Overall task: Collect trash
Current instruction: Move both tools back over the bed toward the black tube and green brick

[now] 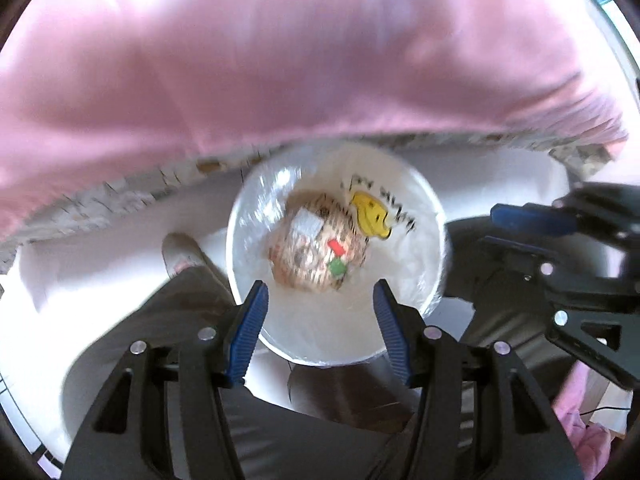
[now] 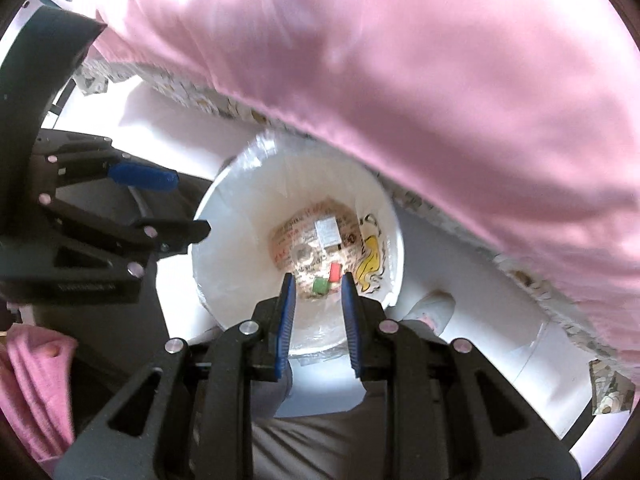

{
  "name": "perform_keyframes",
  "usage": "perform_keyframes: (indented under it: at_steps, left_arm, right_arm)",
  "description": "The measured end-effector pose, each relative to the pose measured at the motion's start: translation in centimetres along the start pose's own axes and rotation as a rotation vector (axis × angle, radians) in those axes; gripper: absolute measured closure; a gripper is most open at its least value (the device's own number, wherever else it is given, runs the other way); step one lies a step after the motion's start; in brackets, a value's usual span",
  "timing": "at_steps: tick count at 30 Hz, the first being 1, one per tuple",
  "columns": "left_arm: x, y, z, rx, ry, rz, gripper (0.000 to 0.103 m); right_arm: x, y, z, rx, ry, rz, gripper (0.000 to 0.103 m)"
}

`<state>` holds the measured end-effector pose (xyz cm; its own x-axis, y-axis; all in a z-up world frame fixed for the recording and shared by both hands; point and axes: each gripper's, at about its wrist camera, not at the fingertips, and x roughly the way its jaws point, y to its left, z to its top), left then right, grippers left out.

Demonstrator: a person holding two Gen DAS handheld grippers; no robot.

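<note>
The trash (image 2: 320,254) is a crumpled printed wrapper with red and green marks. It lies at the bottom of a white bin (image 2: 224,240) lined with a thin plastic bag, and the bin stands on the pale floor (image 1: 100,272) just beside a bed with a pink cover (image 1: 280,60). The wrapper looks light and soft, and it would crush easily. A pinch on a raised fold would probably hold it best. The liner looks thin and slippery, and I think its rim is the place to take it.

The left gripper (image 1: 320,328) hangs above the bin with its jaws partly open and nothing between them. The right gripper (image 2: 318,316) hangs beside it, jaws nearly closed and empty.

The bed edge overhangs close to the bin on the far side, so room there is small. The person's legs and a shoe (image 1: 182,254) stand near the other side. Straight above the bin the way is free.
</note>
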<state>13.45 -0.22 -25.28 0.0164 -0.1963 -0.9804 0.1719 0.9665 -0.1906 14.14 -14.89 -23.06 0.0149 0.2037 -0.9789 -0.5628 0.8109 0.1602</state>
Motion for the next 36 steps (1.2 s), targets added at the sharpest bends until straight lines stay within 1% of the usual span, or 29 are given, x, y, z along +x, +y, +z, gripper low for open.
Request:
perform_keyframes:
  at_steps: [1, 3, 4, 6, 7, 9, 12, 15, 19, 21, 23, 26, 31, 33, 36]
  left_arm:
    - [-0.9, -0.2, 0.1, 0.005, -0.021, 0.004, 0.046]
    - [-3.0, -0.2, 0.6, 0.011, -0.063, 0.009, 0.046]
    - [-4.1, -0.2, 1.0, 0.010, -0.085, 0.012, 0.045]
    - [-6.6, 0.0, 1.7, 0.004, -0.129, 0.021, 0.034]
    - [-7.8, 0.2, 2.0, -0.001, -0.155, 0.030, 0.031]
    - [-10.0, 0.4, 2.8, -0.008, -0.193, 0.044, 0.029]
    - [-13.1, 0.7, 4.1, -0.021, -0.247, 0.063, 0.024]
    - [-15.8, 1.2, 5.4, -0.025, -0.293, 0.089, 0.022]
    - [-18.9, 1.8, 7.7, -0.036, -0.342, 0.116, 0.022]
    - [-20.0, 2.2, 8.9, -0.040, -0.351, 0.115, 0.022]
    - [-20.8, 2.1, 10.2, -0.046, -0.360, 0.114, 0.022]
    - [-21.9, 2.4, 12.1, -0.048, -0.385, 0.144, 0.022]
    - [-23.6, 3.4, 15.5, -0.064, -0.397, 0.159, 0.022]
    - [-24.0, 3.6, 17.0, -0.066, -0.399, 0.167, 0.022]
    - [-24.4, 4.1, 19.2, -0.083, -0.402, 0.159, 0.022]
  right_arm:
    - [-0.8, 0.0, 0.2, -0.001, -0.014, -0.002, 0.075]
    - [-2.9, -0.2, 0.5, -0.003, -0.056, -0.011, 0.064]
    - [-3.7, -0.3, 0.7, -0.003, -0.073, -0.015, 0.063]
    - [-5.7, -0.6, 1.2, -0.005, -0.111, -0.025, 0.059]
    - [-6.6, -0.8, 1.4, -0.005, -0.128, -0.033, 0.058]
    - [-8.6, -1.3, 2.2, -0.003, -0.169, -0.053, 0.048]
    - [-11.7, -2.3, 3.1, 0.021, -0.241, -0.078, 0.039]
    - [-14.4, -3.5, 4.3, 0.041, -0.289, -0.079, 0.038]
    - [-17.1, -4.0, 5.9, 0.034, -0.337, -0.119, 0.038]
    - [-18.4, -4.2, 7.1, 0.031, -0.350, -0.143, 0.038]
    - [-19.6, -4.7, 8.1, 0.027, -0.362, -0.152, 0.038]
    - [-21.2, -5.2, 9.9, 0.020, -0.387, -0.169, 0.038]
    - [-23.4, -6.2, 14.3, -0.009, -0.423, -0.217, 0.037]
    - [-24.6, -6.6, 16.2, -0.021, -0.441, -0.249, 0.035]
    - [-25.7, -7.4, 18.5, -0.025, -0.460, -0.261, 0.035]
